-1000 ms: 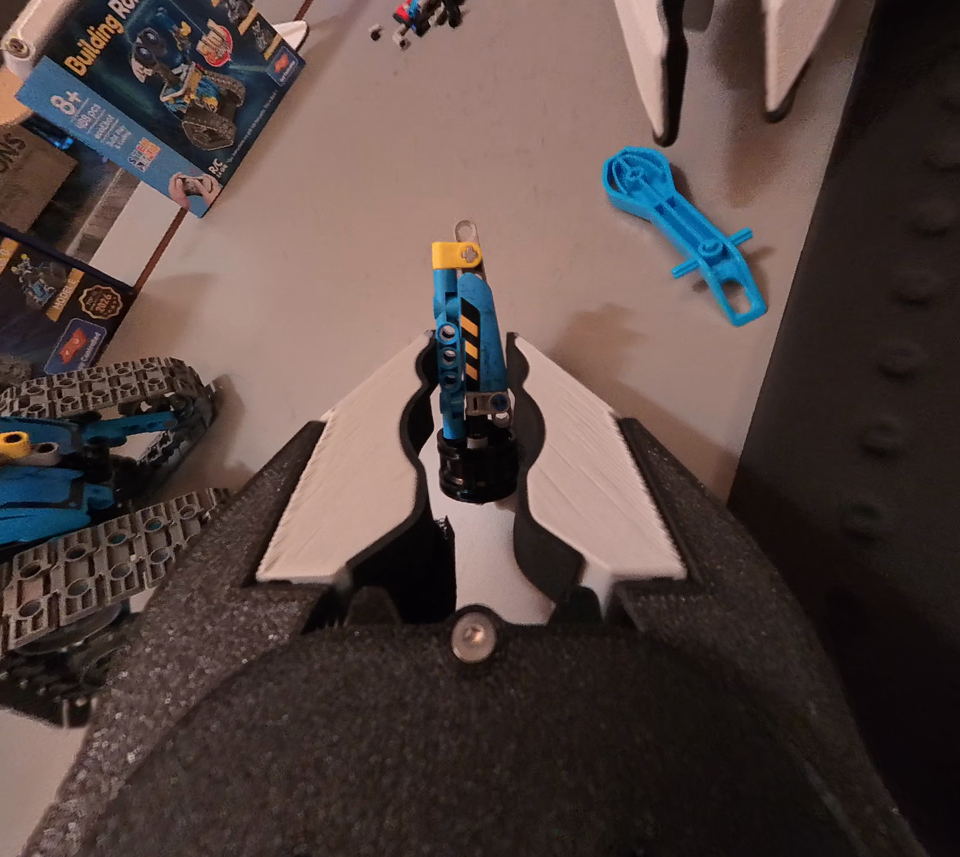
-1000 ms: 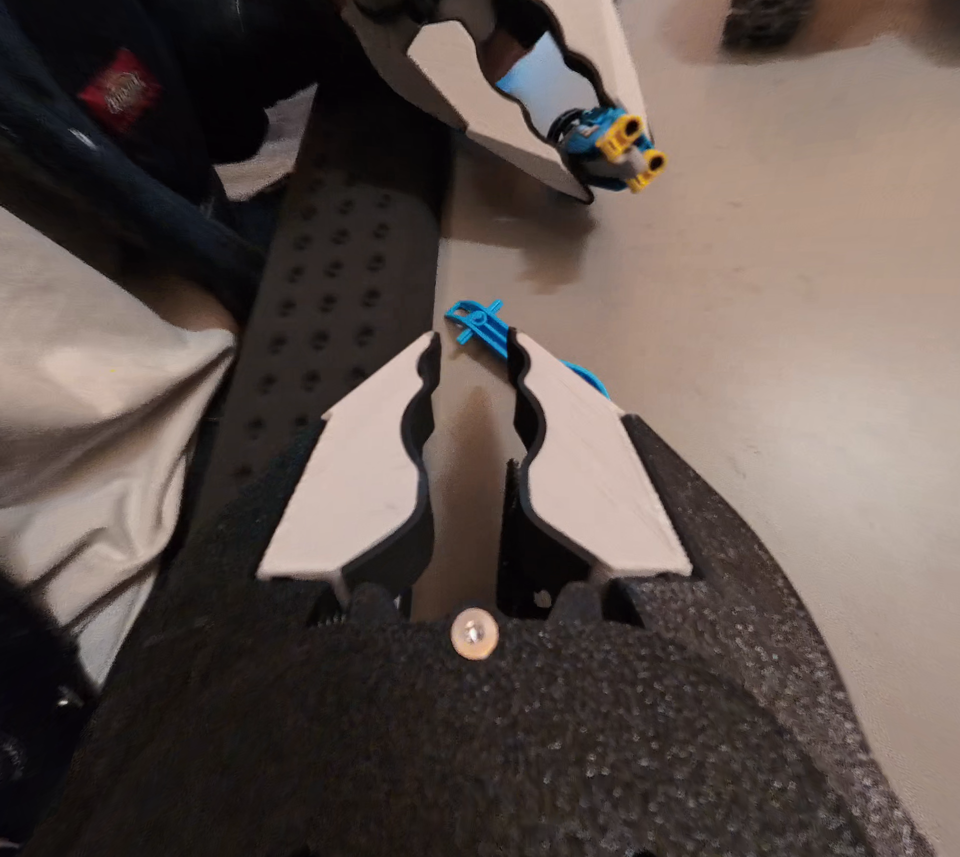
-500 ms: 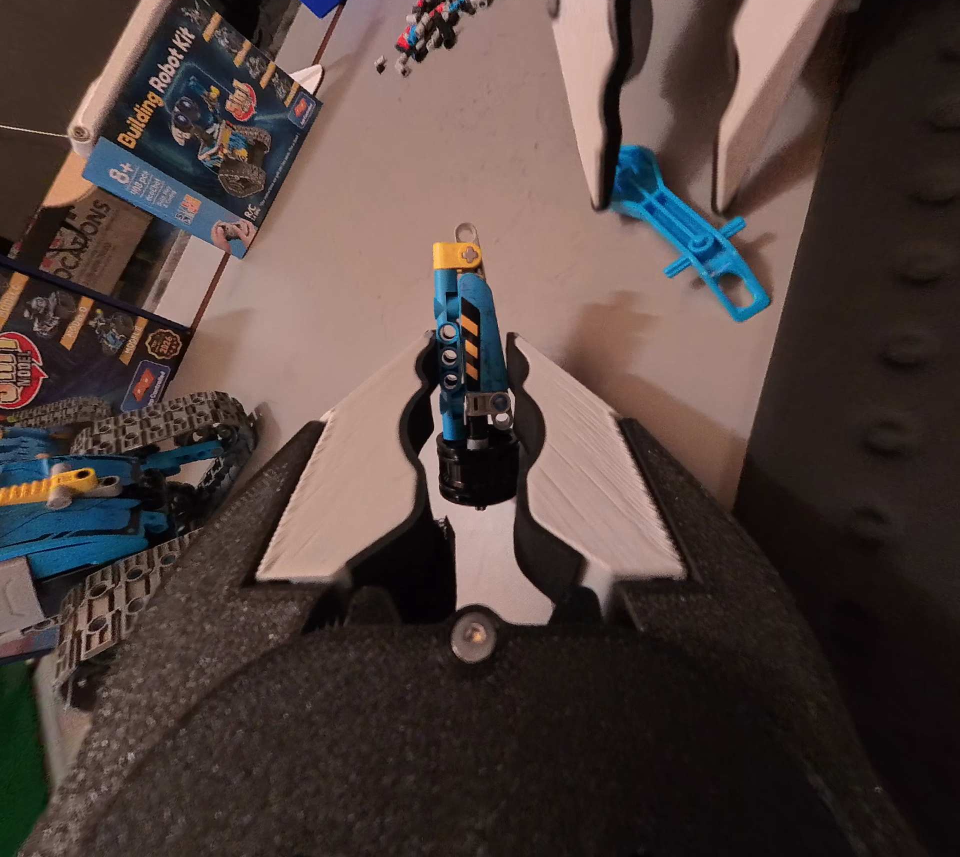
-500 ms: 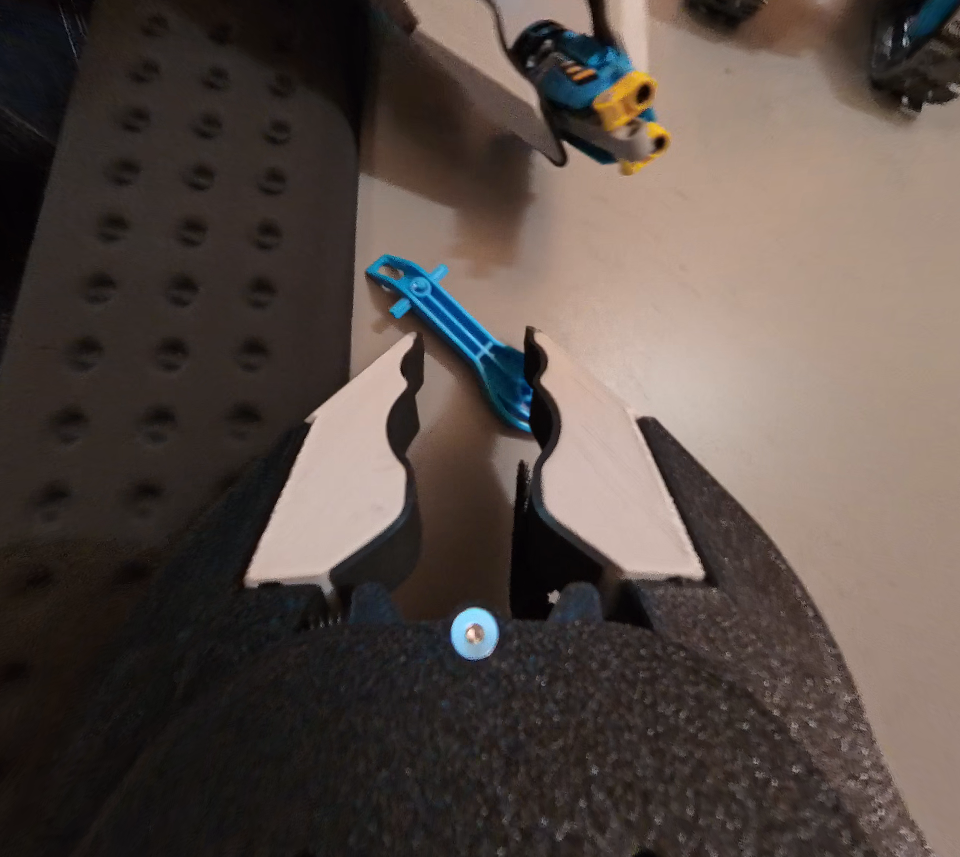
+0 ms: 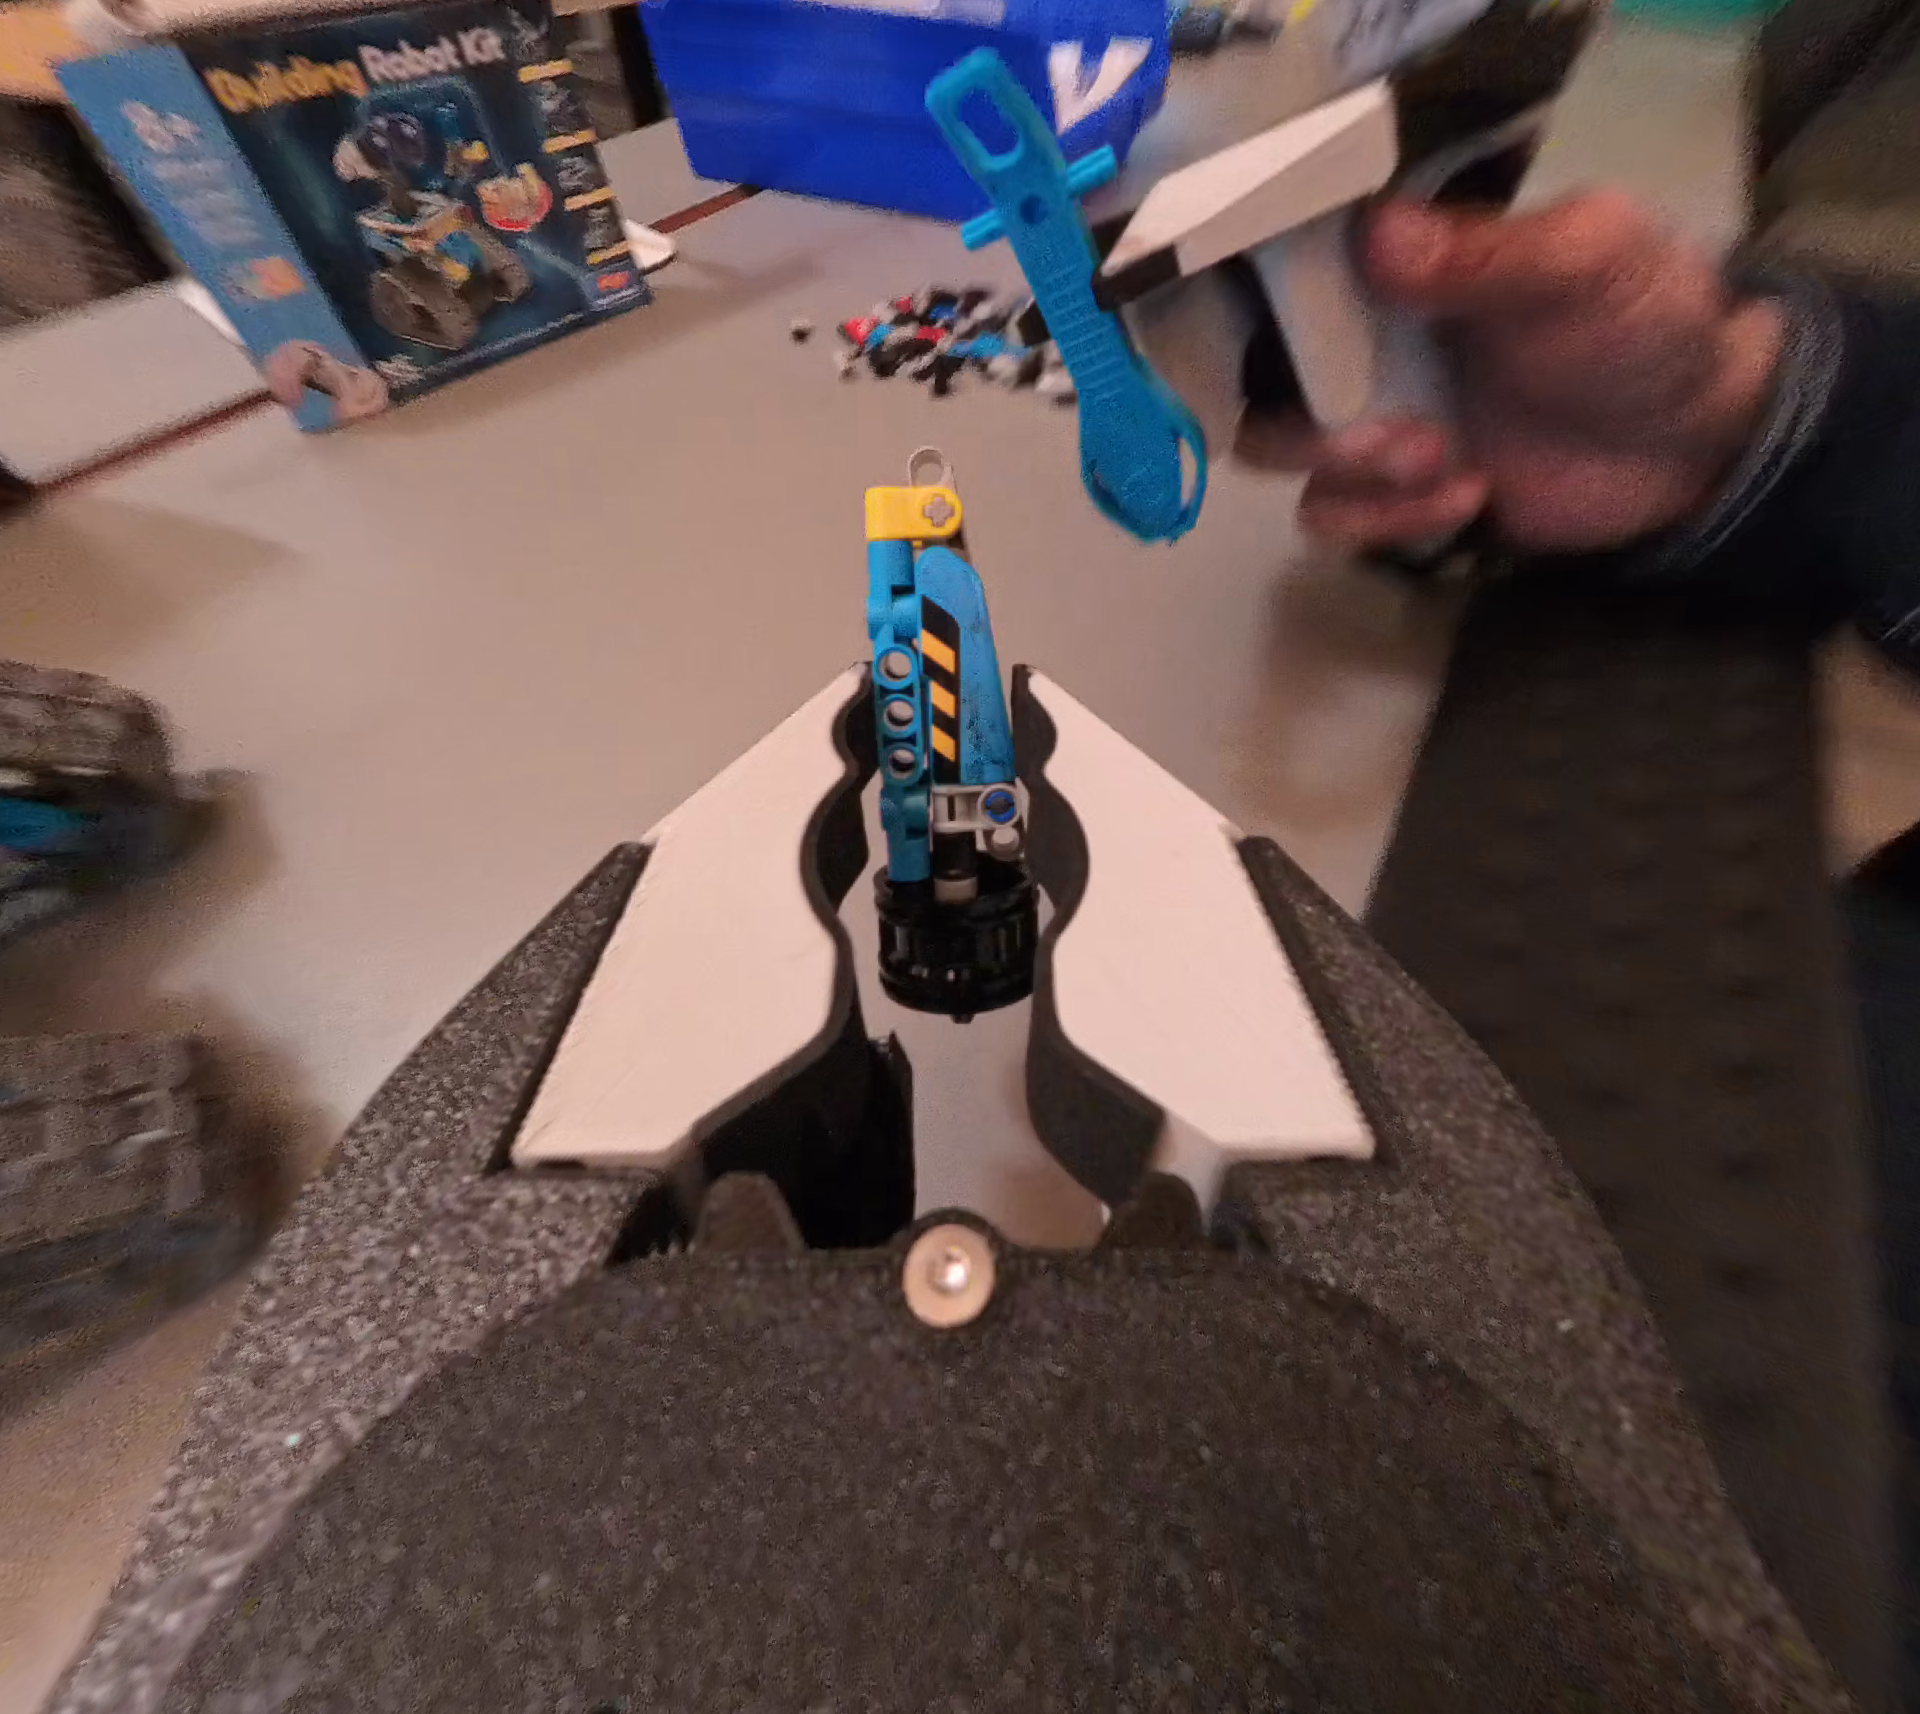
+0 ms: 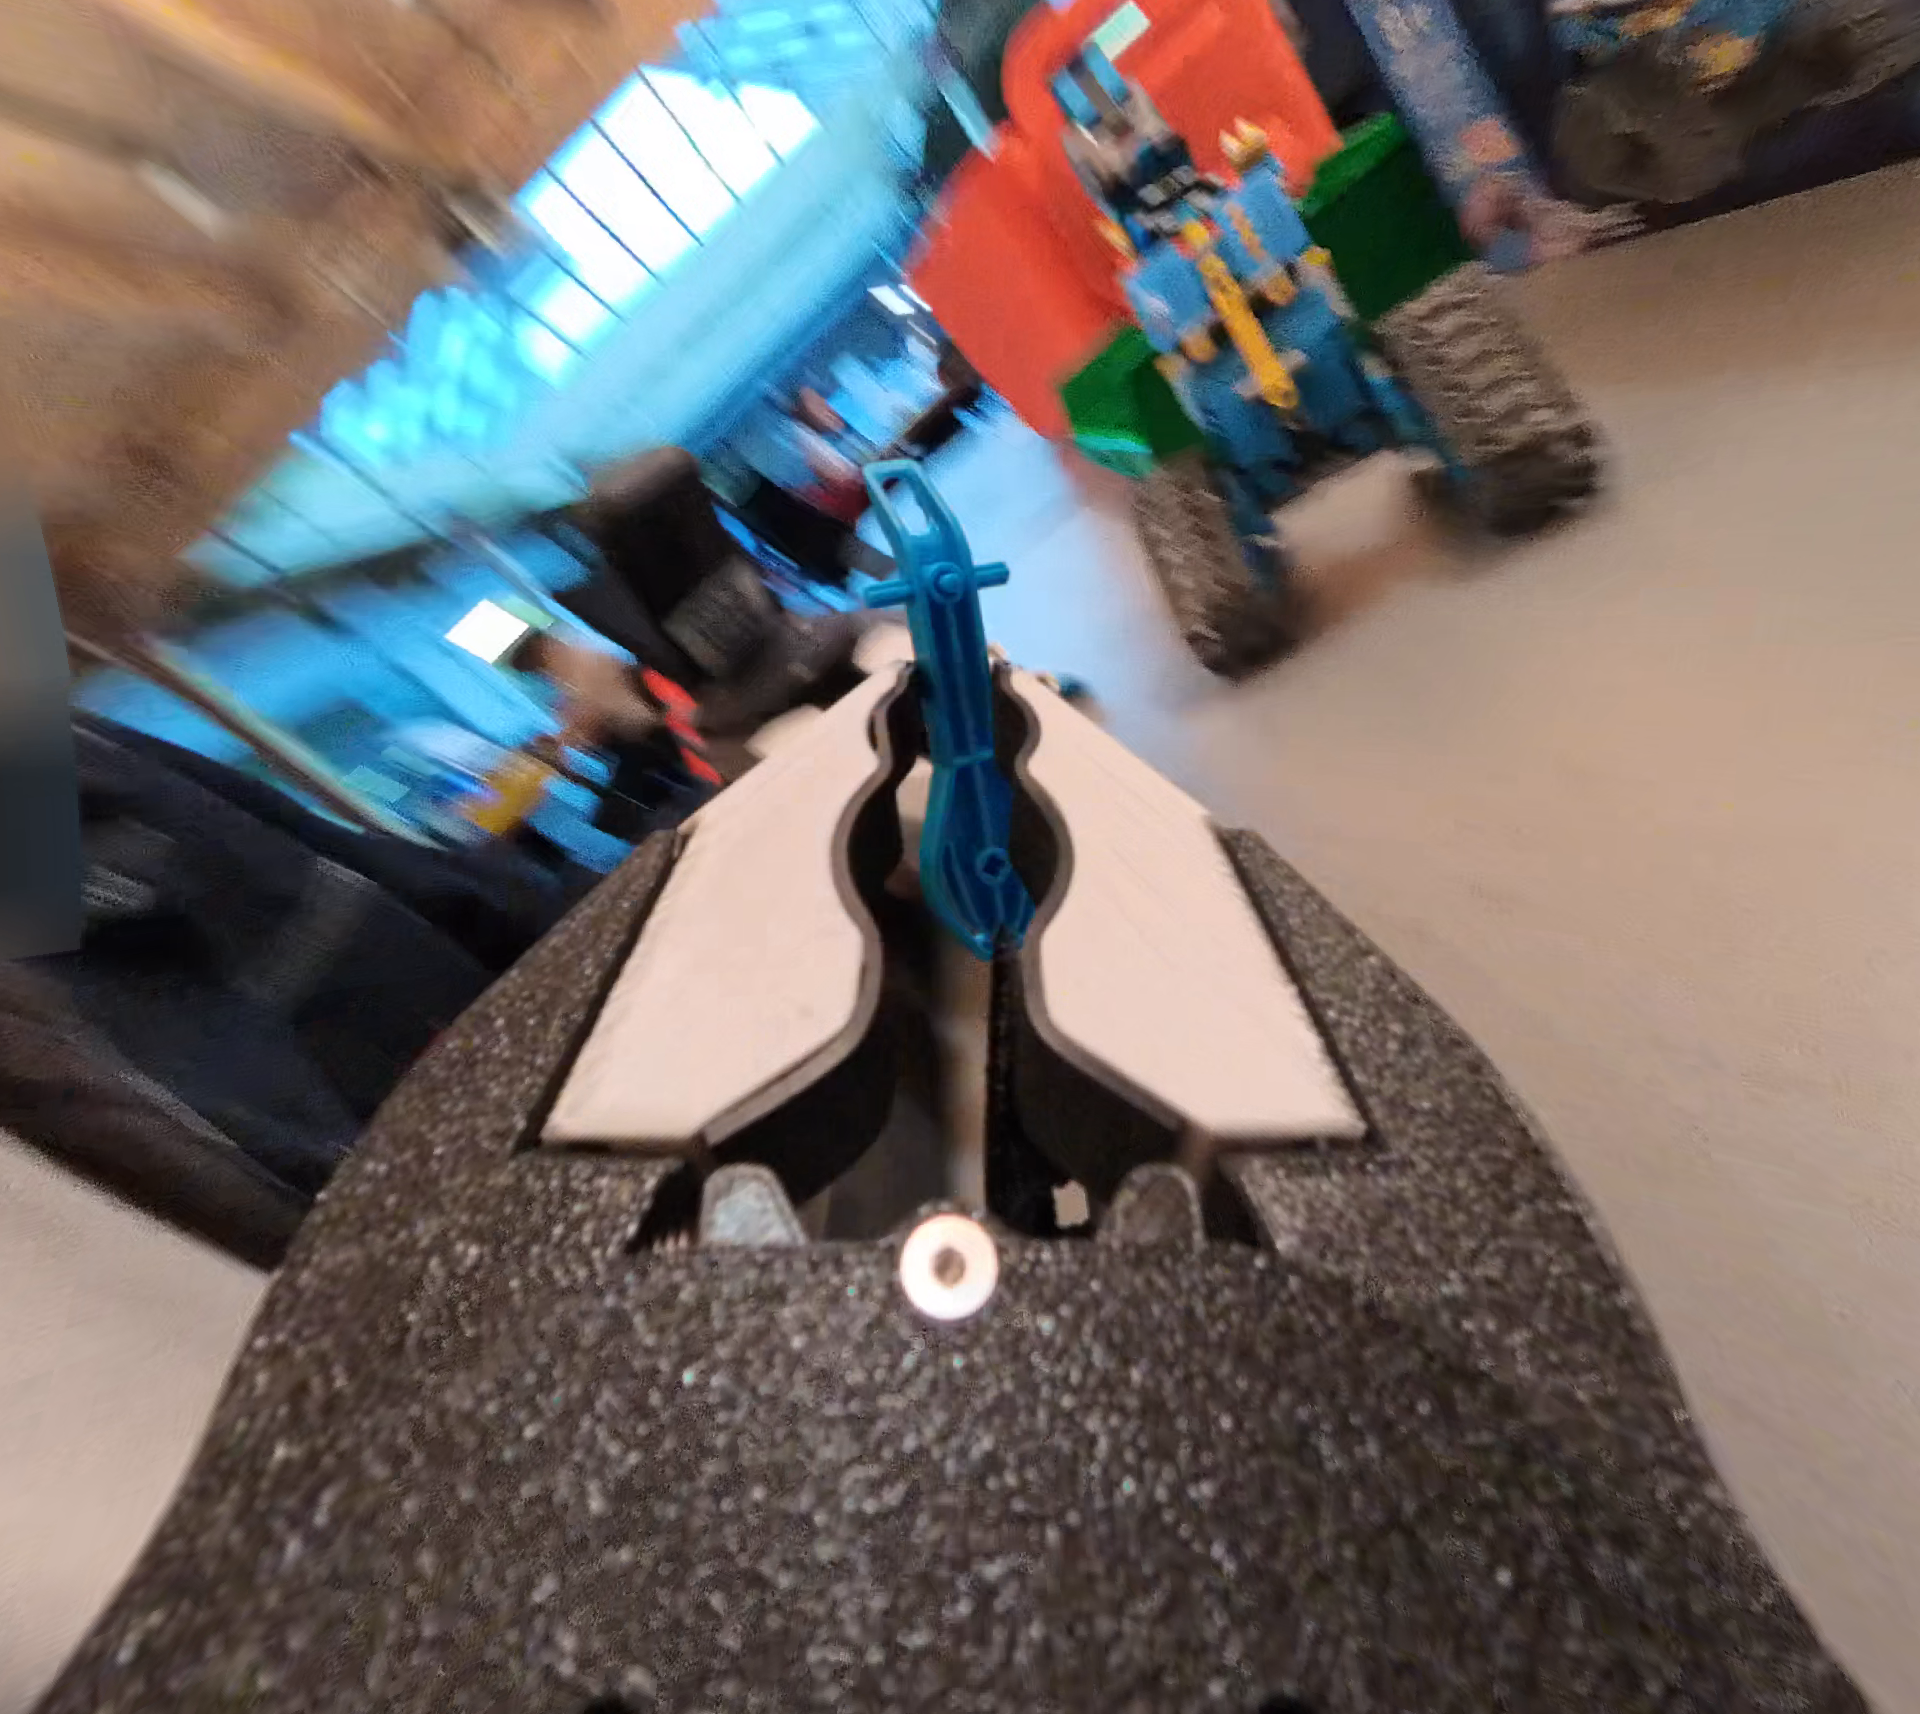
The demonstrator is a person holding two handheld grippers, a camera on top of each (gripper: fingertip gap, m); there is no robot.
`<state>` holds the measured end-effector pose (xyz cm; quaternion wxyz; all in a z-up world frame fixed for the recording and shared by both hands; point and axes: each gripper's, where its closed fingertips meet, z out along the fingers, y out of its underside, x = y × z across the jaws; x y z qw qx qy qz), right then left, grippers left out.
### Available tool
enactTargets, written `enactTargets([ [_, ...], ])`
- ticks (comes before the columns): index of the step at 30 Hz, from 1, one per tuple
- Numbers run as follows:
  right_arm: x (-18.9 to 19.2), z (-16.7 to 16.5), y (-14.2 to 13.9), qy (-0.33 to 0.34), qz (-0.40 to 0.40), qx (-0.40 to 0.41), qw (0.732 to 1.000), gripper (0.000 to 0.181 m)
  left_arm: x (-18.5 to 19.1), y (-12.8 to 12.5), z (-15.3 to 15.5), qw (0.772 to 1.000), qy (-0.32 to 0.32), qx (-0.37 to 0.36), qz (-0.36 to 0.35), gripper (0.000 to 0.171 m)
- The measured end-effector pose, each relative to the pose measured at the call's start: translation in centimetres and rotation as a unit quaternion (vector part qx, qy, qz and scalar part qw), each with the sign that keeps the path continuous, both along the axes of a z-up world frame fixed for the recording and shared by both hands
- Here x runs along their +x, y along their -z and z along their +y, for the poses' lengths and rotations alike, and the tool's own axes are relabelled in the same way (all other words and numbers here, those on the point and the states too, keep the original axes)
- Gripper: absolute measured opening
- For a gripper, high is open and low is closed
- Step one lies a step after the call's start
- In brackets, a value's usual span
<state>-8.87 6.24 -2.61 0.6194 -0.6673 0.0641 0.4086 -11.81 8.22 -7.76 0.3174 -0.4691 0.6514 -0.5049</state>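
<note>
My left gripper [image 5: 940, 688] is shut on a blue brick-built arm piece [image 5: 935, 688] with a yellow tip, black and orange stripes and a black round base, held above the grey table [image 5: 520, 625]. My right gripper [image 6: 951, 677] is shut on a blue plastic tool [image 6: 956, 708] with a loop end and a small cross bar; the tool sticks up past the fingertips. The left wrist view shows the right gripper [image 5: 1117, 277] up at the right, lifted off the table with the blue tool [image 5: 1060, 293] hanging from it, and a hand [image 5: 1538, 386] on it.
A blue kit box [image 5: 353, 199] and a blue bin [image 5: 894, 75] stand at the back. A pile of small loose parts [image 5: 935, 339] lies behind the held piece. A blue tracked robot model [image 6: 1330, 376] stands at the right in the right wrist view, blurred, and at the left edge [image 5: 94, 1134]. The blue tracked robot model [image 6: 1330, 376] lies around 20 cm away from my left fingertips.
My right gripper closed on the blue tool that lay on the table and lifted it up, swinging fast. My left gripper kept hold of the arm piece and tilted up a little.
</note>
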Motion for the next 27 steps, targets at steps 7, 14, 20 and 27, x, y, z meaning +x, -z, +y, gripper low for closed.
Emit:
enactTargets([
  [7,0.2,1.8,-4.8,-0.007,0.172,0.136,0.976,0.012,0.0,0.3,-2.1,0.998,0.04,-0.046,0.019,0.024],
  [14,-0.1,3.2,-5.4,0.012,0.187,0.158,0.97,0.011,-0.5,-1.2,-2.2,0.997,0.044,-0.057,-0.02,0.024],
  [20,0.2,3.3,-5.1,0.018,0.187,0.152,0.97,0.011,-0.7,-1.7,-2.2,0.996,0.052,-0.069,-0.028,0.024],
  [27,0.0,3.3,-5.0,0.022,0.176,0.148,0.973,0.012,-0.8,-1.9,-2.2,0.994,0.056,-0.084,-0.028,0.024],
])
